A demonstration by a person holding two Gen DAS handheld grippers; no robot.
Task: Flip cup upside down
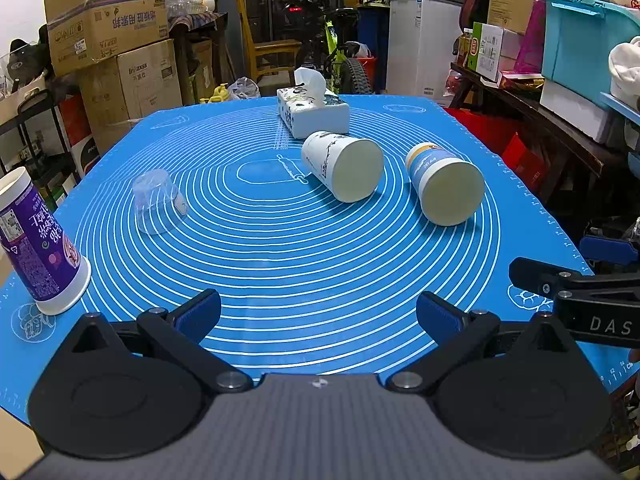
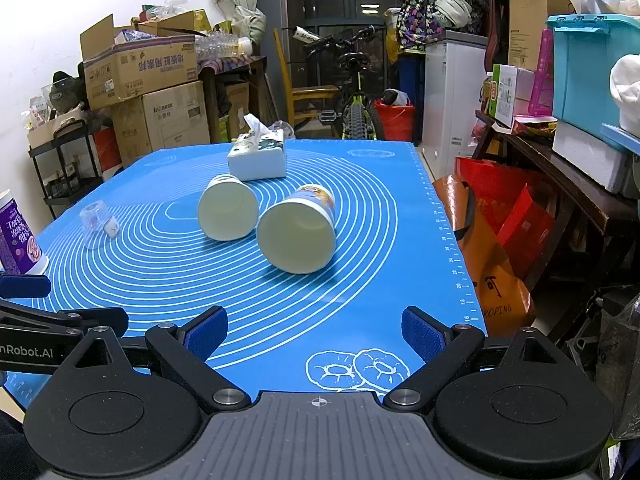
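Observation:
Two paper cups lie on their sides on the blue mat (image 1: 280, 264), mouths toward me: a white one with dark print (image 1: 342, 166) (image 2: 227, 213) and a blue-and-orange one (image 1: 444, 184) (image 2: 298, 232). A clear plastic cup (image 1: 158, 202) (image 2: 96, 220) stands upside down at the left. A purple cup (image 1: 38, 248) (image 2: 18, 240) stands upside down at the far left edge. My left gripper (image 1: 318, 316) is open and empty near the mat's front edge. My right gripper (image 2: 316, 334) is open and empty, beside it to the right.
A tissue box (image 1: 312, 110) (image 2: 258, 156) sits at the back of the mat. Cardboard boxes (image 1: 112, 40) stack at the left, a bicycle (image 2: 356, 92) stands behind, and a cluttered shelf (image 2: 560, 160) and bags (image 2: 492, 240) line the right.

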